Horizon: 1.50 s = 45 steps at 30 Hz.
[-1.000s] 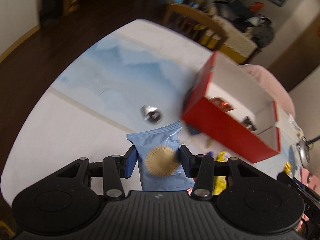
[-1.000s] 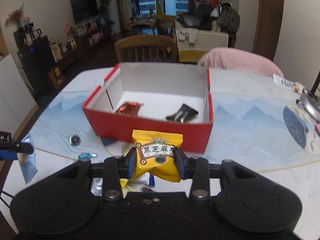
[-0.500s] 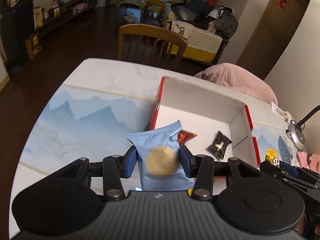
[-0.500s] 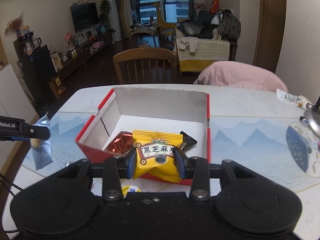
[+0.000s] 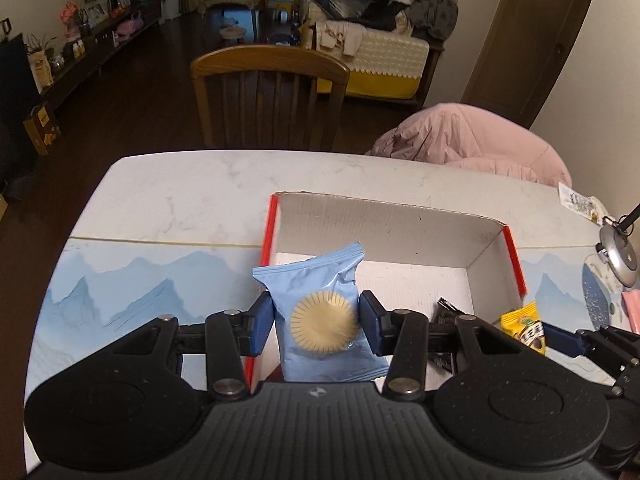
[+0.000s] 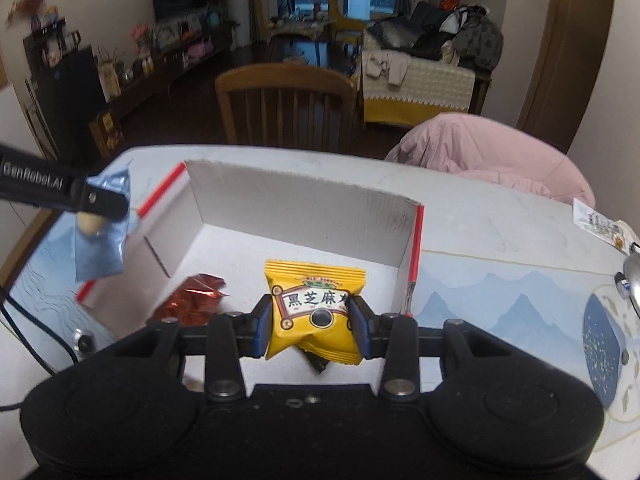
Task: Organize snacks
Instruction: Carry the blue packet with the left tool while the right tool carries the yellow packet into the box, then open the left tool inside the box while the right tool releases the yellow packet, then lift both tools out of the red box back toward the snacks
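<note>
My left gripper [image 5: 318, 326] is shut on a light blue snack packet [image 5: 322, 316] with a round biscuit picture, held above the left edge of the red box [image 5: 400, 224]. My right gripper [image 6: 312, 324] is shut on a yellow snack packet [image 6: 316, 310] with black characters, held over the inside of the same red box [image 6: 300, 204]. A red foil snack [image 6: 190, 302] lies on the box floor at the left. A black snack [image 5: 446, 308] lies in the box, partly hidden by the fingers. The blue packet also shows in the right wrist view [image 6: 100, 244].
The box stands on a white table with a blue mountain-print mat [image 5: 140, 280]. A wooden chair [image 5: 268, 96] and a pink cushion [image 5: 472, 140] are behind the table. A metal lamp head [image 5: 618, 254] and a small packet [image 6: 600, 224] are at the right edge.
Both grippers have moved forward and up with their packets, from in front of the box to above it. The left gripper swung right towards the box.
</note>
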Motion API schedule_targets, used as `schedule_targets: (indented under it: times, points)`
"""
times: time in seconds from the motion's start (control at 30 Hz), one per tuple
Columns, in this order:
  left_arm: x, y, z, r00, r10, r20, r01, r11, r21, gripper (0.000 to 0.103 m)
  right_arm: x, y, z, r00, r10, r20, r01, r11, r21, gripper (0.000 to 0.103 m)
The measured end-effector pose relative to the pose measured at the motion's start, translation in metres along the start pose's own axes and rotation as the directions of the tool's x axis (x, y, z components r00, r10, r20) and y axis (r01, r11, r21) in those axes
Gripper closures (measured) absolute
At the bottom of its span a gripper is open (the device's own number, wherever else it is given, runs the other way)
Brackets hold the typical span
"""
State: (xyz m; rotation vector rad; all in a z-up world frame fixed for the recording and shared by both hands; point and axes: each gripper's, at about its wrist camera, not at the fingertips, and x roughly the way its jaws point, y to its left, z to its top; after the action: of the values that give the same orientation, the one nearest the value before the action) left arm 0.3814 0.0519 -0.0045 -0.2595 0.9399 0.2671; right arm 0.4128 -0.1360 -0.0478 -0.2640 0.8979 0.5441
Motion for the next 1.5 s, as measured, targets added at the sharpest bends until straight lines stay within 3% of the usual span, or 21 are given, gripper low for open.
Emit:
schedule_targets:
  times: [0.37,0.57,0.77,1.13,1.5]
  points:
    - [0.067,-0.025,0.015,0.995,0.051,-0.081,-0.045,0.996,0.082,0.058,0.069,0.005,0.006,0.99,0.036,-0.134,-0.047,0.996,-0.079,0.07]
    - [0.099,-0.037,0.011,0.977,0.111,-0.183,-0.085,0.985,0.148,0.058,0.088,0.014,0.005,0.981,0.042,-0.191,-0.068,0.989,-0.131,0.07]
    - [0.111,-0.035,0.006,0.965,0.12,-0.231,-0.086,0.985,0.153,0.058,0.09,0.008,0.006,0.977,0.082,-0.198,-0.106,0.988,-0.111,0.065]
    - [0.087,-0.017,0.002,0.975,0.077,-0.21,-0.064,0.996,0.068,0.057,0.08,0.001,0.007,0.974,0.136,-0.184,-0.15,0.987,-0.064,0.062]
    - [0.023,0.004,-0.014,0.993,-0.028,-0.116,0.032,0.999,0.03,0.057,0.017,0.008,0.002,0.989,0.11,-0.095,-0.109,0.994,0.019,0.053]
